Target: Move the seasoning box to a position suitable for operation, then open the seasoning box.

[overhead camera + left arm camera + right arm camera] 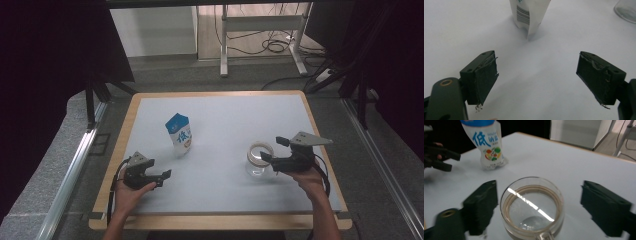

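We're at the approach step, as we read it: our right gripper [274, 148] sits at the glass mug [259, 160] on the right half of the table [215, 107], jaws apart w/ the mug between them, and in the right gripper view the left pad looks close against the glass wall while the right pad stands well off — so no grip yet. Our left gripper [536, 75] rests near the front-left of the table, jaws wide, nothing between them, pointing toward the blue-and-white pouch [179, 134], which stands mid-table, well apart from the mug. The mug stands upright, long axis vertical, mouth up; in the right gripper view its handle [545, 236] faces back toward the gripper at the bottom of the frame, and it looks empty, though the glare makes that hard to confirm. Next move, in our judgement, calls for centring the jaws on the mug's body and closing evenly — glass is slick, so an off-centre squeeze could slide or tip it; the pouch looks like the left side's job, approx straight ahead of it
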Demonstrator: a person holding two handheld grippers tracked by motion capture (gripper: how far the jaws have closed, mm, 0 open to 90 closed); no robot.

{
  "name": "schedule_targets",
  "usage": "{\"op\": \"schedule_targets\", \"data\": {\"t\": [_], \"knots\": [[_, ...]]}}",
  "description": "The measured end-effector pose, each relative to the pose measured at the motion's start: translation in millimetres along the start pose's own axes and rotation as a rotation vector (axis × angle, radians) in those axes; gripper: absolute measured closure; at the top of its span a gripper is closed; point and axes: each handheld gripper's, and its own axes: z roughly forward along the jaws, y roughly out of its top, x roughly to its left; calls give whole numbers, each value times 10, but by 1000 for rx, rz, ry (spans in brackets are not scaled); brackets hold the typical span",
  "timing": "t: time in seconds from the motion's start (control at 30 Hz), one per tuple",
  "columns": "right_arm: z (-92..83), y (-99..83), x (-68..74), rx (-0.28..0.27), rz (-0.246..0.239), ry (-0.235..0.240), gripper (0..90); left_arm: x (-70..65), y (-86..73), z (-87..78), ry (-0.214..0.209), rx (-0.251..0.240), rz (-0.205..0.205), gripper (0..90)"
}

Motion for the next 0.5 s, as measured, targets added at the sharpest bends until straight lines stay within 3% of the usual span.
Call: {"op": "schedule_targets", "data": {"t": [0.13,0.2,0.23,0.5], "knots": [[-145,-35,-52,-41,33,-34,475,-36,7,-15,-2,-5,11,170],[-187,-60,-54,-38,33,-74,591,-64,12,-15,-2,-4,13,172],[-211,-79,-51,-31,25,-101,692,-73,16,-14,-2,-3,16,176],[-251,-150,-51,-4,10,-112,894,-122,25,35,-4,9,22,191]]}}
